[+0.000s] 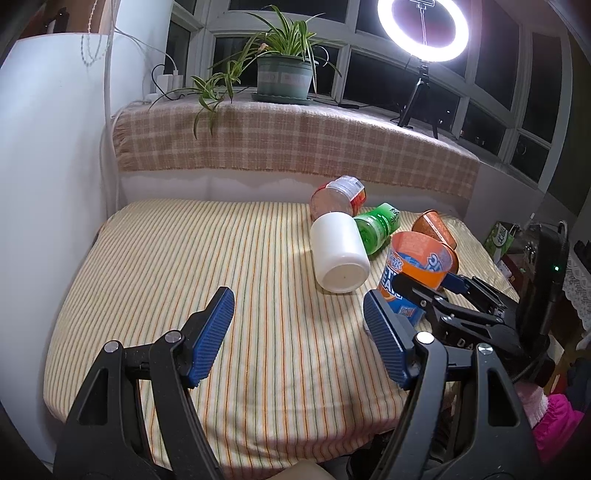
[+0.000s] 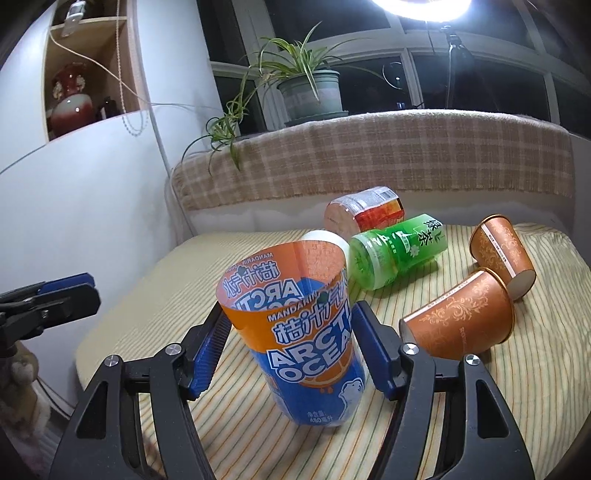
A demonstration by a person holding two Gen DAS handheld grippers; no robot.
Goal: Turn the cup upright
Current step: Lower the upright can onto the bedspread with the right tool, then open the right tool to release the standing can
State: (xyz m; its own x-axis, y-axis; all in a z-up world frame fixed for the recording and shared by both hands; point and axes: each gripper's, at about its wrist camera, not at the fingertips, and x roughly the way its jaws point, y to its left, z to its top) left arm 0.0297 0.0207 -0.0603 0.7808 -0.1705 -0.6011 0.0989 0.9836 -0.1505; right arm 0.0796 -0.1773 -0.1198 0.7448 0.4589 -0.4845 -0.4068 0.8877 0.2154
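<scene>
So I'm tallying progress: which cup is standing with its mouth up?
Only the orange-and-blue Arctic Ocean cup, between the right gripper fingers. The white cup, green cup and both brown paper cups lie sideways.

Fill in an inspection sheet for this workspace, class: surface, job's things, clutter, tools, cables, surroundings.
Surface: striped cloth covering the table.
Job's things: orange-blue cup stands mouth up; two brown paper cups, white cup, green cup and red-labelled cup lie on their sides.
Clutter: nothing seen.
Tools: right tool straddles the orange-blue cup, pads apparently touching; left tool open, holding nothing.
Cables: white leads at the chargers.
Surroundings: potted plant, ring light, dark windows.
</scene>
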